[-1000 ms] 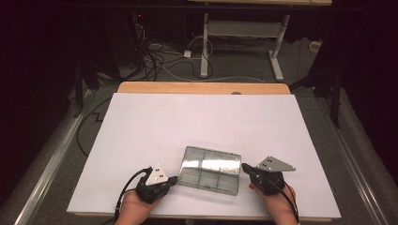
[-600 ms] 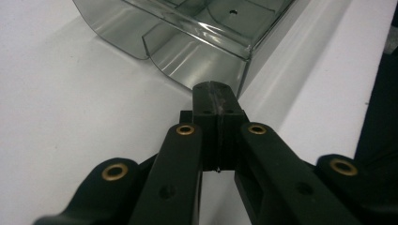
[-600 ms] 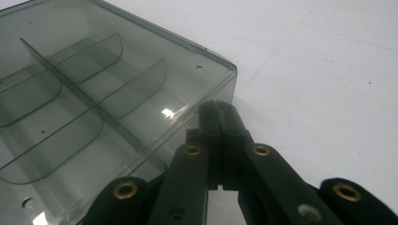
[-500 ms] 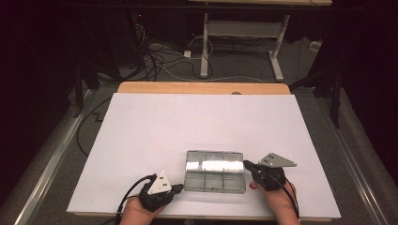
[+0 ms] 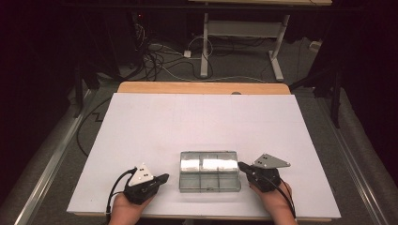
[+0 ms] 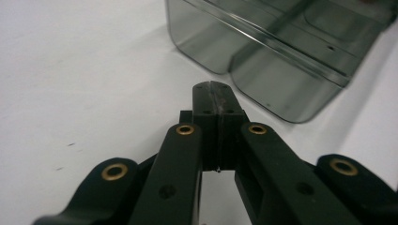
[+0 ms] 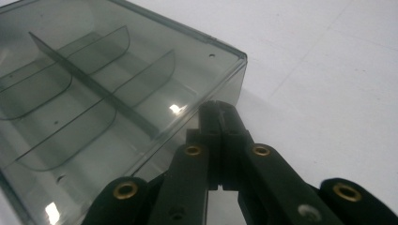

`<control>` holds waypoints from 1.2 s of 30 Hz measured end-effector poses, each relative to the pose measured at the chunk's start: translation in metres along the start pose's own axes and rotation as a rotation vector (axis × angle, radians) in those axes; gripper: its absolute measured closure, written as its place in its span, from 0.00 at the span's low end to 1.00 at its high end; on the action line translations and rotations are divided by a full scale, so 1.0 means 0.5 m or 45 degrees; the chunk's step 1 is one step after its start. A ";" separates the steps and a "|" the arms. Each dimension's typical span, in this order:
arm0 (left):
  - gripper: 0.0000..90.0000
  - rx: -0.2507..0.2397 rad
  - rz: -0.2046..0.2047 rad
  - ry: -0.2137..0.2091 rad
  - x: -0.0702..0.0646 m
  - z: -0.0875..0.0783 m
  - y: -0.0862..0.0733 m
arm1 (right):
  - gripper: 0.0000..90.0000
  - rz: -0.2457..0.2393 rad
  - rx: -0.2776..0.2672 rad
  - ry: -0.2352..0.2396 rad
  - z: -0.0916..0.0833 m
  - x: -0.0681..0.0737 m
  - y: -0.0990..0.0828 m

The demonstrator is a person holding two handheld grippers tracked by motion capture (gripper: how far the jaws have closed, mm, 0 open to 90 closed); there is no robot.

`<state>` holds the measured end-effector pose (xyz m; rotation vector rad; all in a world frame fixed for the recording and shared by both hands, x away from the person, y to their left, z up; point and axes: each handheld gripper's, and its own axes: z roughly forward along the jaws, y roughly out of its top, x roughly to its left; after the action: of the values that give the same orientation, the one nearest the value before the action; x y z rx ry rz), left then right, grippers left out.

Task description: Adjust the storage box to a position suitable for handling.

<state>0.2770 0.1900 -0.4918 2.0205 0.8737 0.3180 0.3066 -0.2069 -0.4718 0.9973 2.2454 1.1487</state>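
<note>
A clear box [image 5: 210, 171] w/ small rooms inside is lying flat on the white table [image 5: 202, 126], near the front edge, about mid-way btwn the two front corners. Its lid is shut.

The left gripper [image 5: 162, 178] is sitting on the table near the front left, just beside the box's left side but not touching it; a bit of white table is showing btwn them. Its jaws are pressed together w/ nothing in them. In the left gripper view the left gripper's [image 6: 212, 89] tip is pointing at the box's [image 6: 281, 51] round corner, w/ a gap.

The right gripper [image 5: 241, 166] is resting at the box's right side, jaws also together and holding nothing. In the right gripper view its tip [image 7: 217, 110] is right up at the box's [image 7: 108, 93] side wall, near a corner; whether it is really touching is hard to tell.

A hand is holding each gripper from the front edge.
</note>
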 end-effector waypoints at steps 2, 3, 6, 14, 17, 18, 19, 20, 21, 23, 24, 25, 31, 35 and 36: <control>0.97 0.000 -0.027 0.008 0.011 -0.002 -0.002 | 1.00 -0.010 0.004 0.011 -0.001 0.007 0.001; 0.97 -0.005 -0.041 0.014 0.014 -0.003 -0.002 | 1.00 -0.014 0.008 0.016 -0.002 0.011 0.001; 0.97 -0.011 -0.050 0.023 0.020 -0.004 -0.003 | 1.00 -0.045 0.008 0.013 -0.006 0.019 0.001; 0.97 -0.022 -0.022 0.000 0.017 -0.003 0.007 | 1.00 -0.035 -0.045 0.006 -0.046 0.026 -0.005; 0.97 -0.034 -0.031 0.001 0.021 -0.001 0.011 | 1.00 -0.019 -0.047 0.025 -0.061 0.034 -0.016; 0.97 -0.034 -0.034 -0.001 0.021 0.000 0.012 | 1.00 -0.012 -0.042 0.037 -0.064 0.037 -0.020; 0.97 -0.035 -0.034 -0.001 0.021 0.001 0.013 | 1.00 -0.013 -0.035 0.045 -0.065 0.039 -0.024; 0.97 -0.035 -0.034 0.000 0.022 0.002 0.015 | 1.00 -0.016 -0.024 0.045 -0.066 0.043 -0.027; 0.97 -0.039 -0.038 0.000 0.022 0.003 0.016 | 1.00 -0.020 -0.020 0.047 -0.065 0.045 -0.030; 0.97 -0.044 -0.034 0.007 0.022 0.006 0.020 | 1.00 -0.021 -0.009 0.053 -0.064 0.050 -0.033; 0.97 -0.045 -0.031 0.011 0.022 0.008 0.022 | 1.00 -0.023 -0.004 0.056 -0.062 0.051 -0.034; 0.97 -0.045 -0.031 0.015 0.021 0.009 0.023 | 1.00 -0.024 -0.001 0.065 -0.061 0.053 -0.035; 0.98 -0.086 -0.066 0.011 0.025 0.009 0.023 | 1.00 -0.018 0.010 0.083 -0.055 0.065 -0.037; 0.98 -0.091 -0.101 0.025 0.031 0.010 0.023 | 1.00 -0.023 0.012 0.097 -0.054 0.075 -0.035; 0.98 -0.090 -0.106 0.024 0.033 0.009 0.022 | 1.00 -0.032 0.010 0.103 -0.052 0.077 -0.035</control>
<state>0.2962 0.1942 -0.4872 1.9135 0.9425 0.3175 0.2578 -0.1980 -0.4732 0.9389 2.3202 1.1909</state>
